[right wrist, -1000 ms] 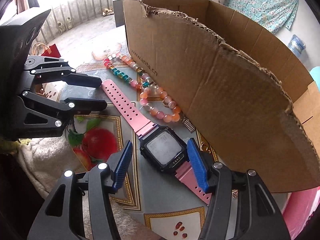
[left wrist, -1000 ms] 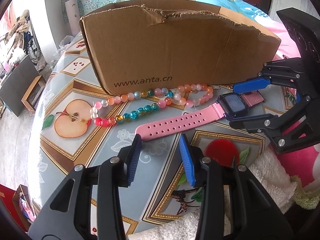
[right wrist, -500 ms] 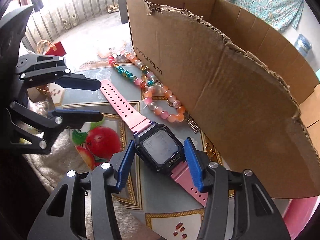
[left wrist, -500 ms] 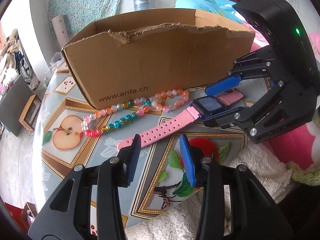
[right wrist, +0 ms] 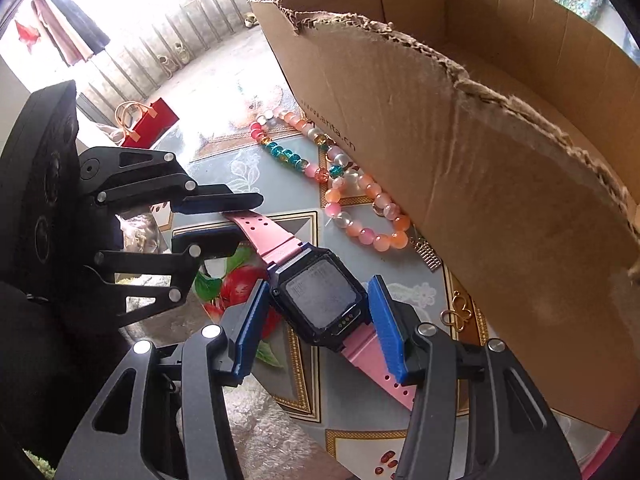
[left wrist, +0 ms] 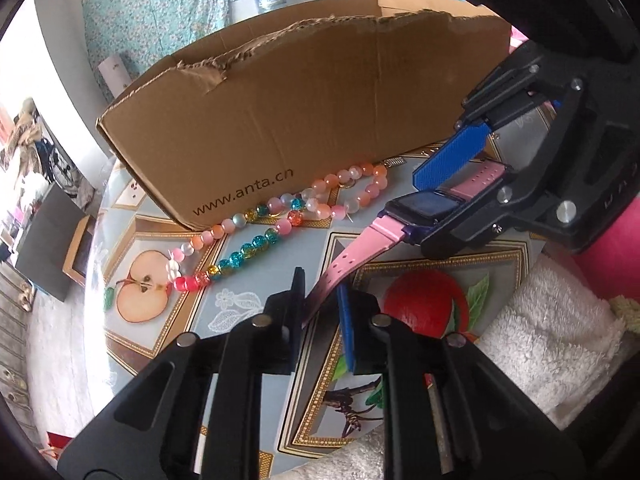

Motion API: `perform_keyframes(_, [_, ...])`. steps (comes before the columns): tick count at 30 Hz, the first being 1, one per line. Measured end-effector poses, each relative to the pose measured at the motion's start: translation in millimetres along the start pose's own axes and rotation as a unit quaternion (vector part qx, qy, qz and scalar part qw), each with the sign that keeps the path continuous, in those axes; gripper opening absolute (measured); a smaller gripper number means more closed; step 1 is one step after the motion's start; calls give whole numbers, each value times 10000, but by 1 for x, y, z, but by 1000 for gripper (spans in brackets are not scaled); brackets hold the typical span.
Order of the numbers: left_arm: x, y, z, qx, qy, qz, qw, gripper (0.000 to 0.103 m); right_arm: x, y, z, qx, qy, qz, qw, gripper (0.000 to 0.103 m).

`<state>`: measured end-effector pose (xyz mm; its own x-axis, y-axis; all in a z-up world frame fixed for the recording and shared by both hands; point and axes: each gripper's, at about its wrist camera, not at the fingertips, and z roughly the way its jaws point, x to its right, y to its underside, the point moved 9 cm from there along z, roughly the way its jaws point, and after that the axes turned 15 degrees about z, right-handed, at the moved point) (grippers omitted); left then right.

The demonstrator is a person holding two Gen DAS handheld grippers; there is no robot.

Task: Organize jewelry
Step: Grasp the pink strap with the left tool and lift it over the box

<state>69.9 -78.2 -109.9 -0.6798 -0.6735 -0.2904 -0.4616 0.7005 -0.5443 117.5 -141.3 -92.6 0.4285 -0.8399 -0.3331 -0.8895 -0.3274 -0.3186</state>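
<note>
The left claw (left wrist: 320, 300) has just closed onto the pink smartwatch's (right wrist: 320, 300) strap; the right claw (right wrist: 316, 320) clamps its case, ready to lift it boxward, toward one o'clock.

A watch (right wrist: 320, 300) lies on the tabletop (left wrist: 248, 312) in front of a cardboard box (left wrist: 320, 120), its case between the fingers of the right claw (right wrist: 316, 320) and its strap end between those of the left claw (left wrist: 320, 304). A bead string (left wrist: 280, 216) lies between watch and box, against the box wall. A towel (left wrist: 552, 344) lies at the tabletop's near edge.
</note>
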Motion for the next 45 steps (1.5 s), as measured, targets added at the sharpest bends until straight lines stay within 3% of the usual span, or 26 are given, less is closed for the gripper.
perform_keyframes(5, [-12,2,1,-59,709,-667,9952,11,1,13,-4,164,156,118,9997,51])
perform_keyframes(8, [-17,2,3,-113,852,-833,9928,10,10,24,-5,204,575,58,9981,50])
perform_keyframes(12, [-31,1,8,-178,1033,-1054,9889,10,16,37,-10,389,1001,70,9942,39])
perform_keyframes(17, [-40,1,10,-234,1034,-1202,9871,9,31,43,-24,780,1560,171,9845,15])
perform_keyframes(20, [-50,-1,21,-222,970,-1279,9868,9,33,43,-34,1110,1628,323,9799,6])
perform_keyframes(26, [-58,-15,-14,262,688,-1212,9899,4,22,35,-66,1781,1621,413,9697,5])
perform_keyframes(32, [-95,-53,-78,1001,283,-1162,9878,4,-14,4,-120,2495,1631,155,9544,5])
perform_keyframes(38, [-140,-109,-108,1519,3,-1120,9820,4,-20,-64,-159,3093,1376,244,9406,4])
perform_keyframes(41, [-159,-137,-96,1444,35,-1181,9824,3,-2,-100,-166,3013,1172,511,9449,4])
perform_keyframes(45, [-178,-167,-53,1012,258,-1249,9867,2,38,-136,-137,2366,798,1131,9617,4])
